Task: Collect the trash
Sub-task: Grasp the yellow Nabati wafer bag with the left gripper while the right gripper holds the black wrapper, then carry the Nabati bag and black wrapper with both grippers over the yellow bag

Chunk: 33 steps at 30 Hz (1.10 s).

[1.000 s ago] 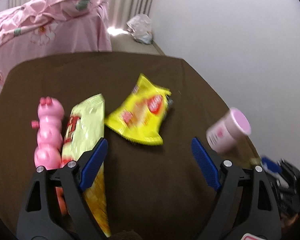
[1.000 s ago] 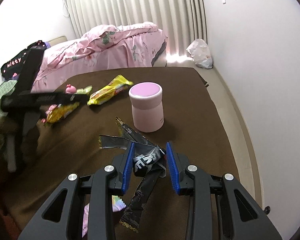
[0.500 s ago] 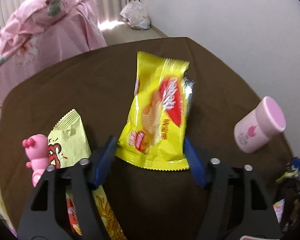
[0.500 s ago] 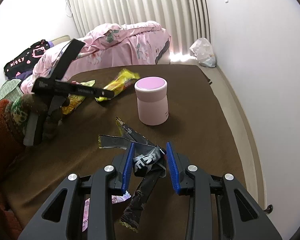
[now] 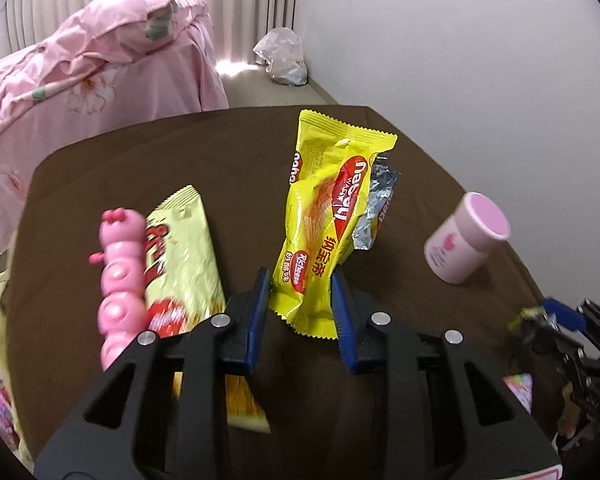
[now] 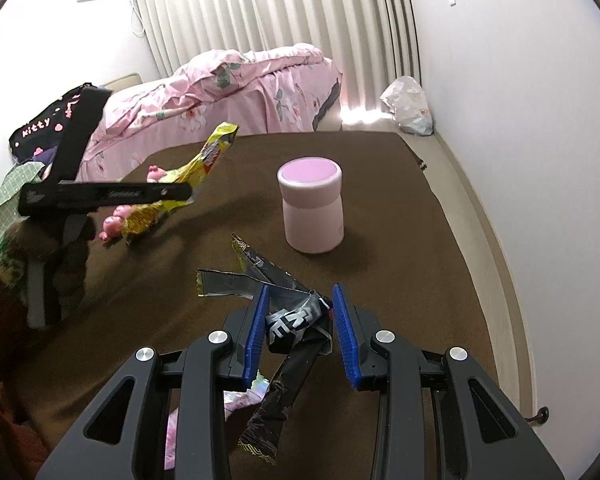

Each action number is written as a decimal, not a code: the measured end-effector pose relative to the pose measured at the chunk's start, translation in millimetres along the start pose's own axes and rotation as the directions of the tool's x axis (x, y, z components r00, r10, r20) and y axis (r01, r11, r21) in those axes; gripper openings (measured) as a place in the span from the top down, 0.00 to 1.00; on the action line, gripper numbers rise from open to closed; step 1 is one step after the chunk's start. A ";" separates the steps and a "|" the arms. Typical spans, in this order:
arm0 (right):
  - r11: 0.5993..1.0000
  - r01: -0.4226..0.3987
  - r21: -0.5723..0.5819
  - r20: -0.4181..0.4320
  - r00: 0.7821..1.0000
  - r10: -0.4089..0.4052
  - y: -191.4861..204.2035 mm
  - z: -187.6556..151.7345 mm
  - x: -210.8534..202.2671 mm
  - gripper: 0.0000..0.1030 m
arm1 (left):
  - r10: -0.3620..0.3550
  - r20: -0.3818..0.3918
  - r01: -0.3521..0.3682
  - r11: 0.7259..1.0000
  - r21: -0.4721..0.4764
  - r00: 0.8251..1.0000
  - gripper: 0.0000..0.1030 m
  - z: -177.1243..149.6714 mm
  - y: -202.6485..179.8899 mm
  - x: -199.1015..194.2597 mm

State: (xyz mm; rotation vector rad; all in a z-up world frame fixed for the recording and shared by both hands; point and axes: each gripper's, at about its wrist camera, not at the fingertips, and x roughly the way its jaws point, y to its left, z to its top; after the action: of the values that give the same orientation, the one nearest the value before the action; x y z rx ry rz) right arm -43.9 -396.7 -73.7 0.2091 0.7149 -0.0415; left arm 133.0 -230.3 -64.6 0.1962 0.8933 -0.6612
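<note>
Brown cloth (image 5: 220,152) is covering the table that fills both wrist views, with a bed under a pink floral quilt (image 5: 88,64) sitting beyond it toward 11 o'clock and a white plastic bag (image 5: 284,56) lying on the floor at about 12, against the pale wall and the curtain. Seen from the left wrist, the left gripper (image 5: 300,304) has just been closing, and its blue pads are now pressing on the bottom end of a yellow snack wrapper (image 5: 324,216), which is standing up from the jaws toward 12 o'clock and hanging clear of the cloth (a torn silver flap is showing on its 3 o'clock edge). At 9 o'clock from that gripper a pale green snack packet (image 5: 184,256) is lying flat, with a pink caterpillar-shaped toy (image 5: 120,272) just beside it on its far side. A pink lidded jar (image 5: 464,240) is standing upright toward 2 o'clock, well apart from the wrappers. Seen from the right wrist, the right gripper (image 6: 300,324) is sitting narrowly parted, clamping a crumpled black wrapper (image 6: 288,320) whose strips are trailing out toward 11 o'clock and down toward 6. In that same view the left gripper is showing at 9 o'clock, carrying the yellow wrapper above the table, with a reddish fuzzy sleeve (image 6: 4,360) behind it.
</note>
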 end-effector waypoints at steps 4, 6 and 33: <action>1.000 -0.013 -0.026 0.035 0.999 0.014 14.0 11.7 -9.0 0.70 | 0.002 0.037 -0.002 1.000 0.002 0.999 0.72 -7.8 -3.5 -32.8; 0.998 -0.018 -0.053 0.053 0.998 0.021 25.2 20.0 -13.1 0.70 | 0.009 0.063 -0.009 1.000 0.000 0.998 0.72 -12.2 -2.4 -51.3; 0.859 -0.299 -0.416 -0.006 0.945 0.326 267.2 95.7 15.7 0.70 | 0.383 0.110 -0.262 0.788 -0.558 0.917 0.68 -153.6 222.3 -203.5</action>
State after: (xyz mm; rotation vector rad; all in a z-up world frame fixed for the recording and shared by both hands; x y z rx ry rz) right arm 58.9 -154.3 33.4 -0.0849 0.6020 0.4125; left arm 76.6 101.2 -27.1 -0.2224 0.7725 -0.0863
